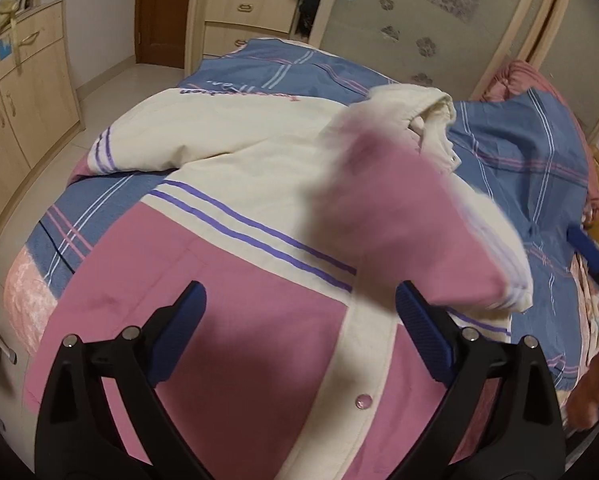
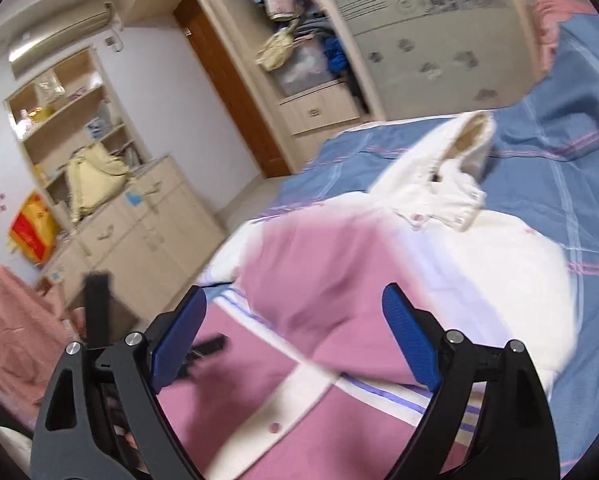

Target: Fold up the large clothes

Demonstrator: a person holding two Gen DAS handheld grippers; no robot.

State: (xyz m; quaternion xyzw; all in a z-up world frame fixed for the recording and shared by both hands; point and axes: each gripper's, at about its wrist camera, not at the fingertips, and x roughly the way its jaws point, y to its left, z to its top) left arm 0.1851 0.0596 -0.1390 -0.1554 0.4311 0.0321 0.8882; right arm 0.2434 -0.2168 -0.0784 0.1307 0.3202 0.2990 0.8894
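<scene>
The pink and cream jacket (image 1: 227,248) lies spread on the bed (image 1: 539,168), directly under both tools. The left tool (image 1: 299,336) and right tool (image 2: 295,340) each hover above it, fingers wide apart, gripping nothing.

Jacket (image 1: 235,208) lies spread on the bed (image 1: 539,168), hood (image 1: 423,108) at the far end, one sleeve (image 1: 415,232) folded over its front. Left gripper (image 1: 299,332) and right gripper (image 2: 295,332) hang over the near hem. Wardrobe (image 1: 419,20) stands behind the bed, cabinet (image 1: 23,92) to its left.
</scene>
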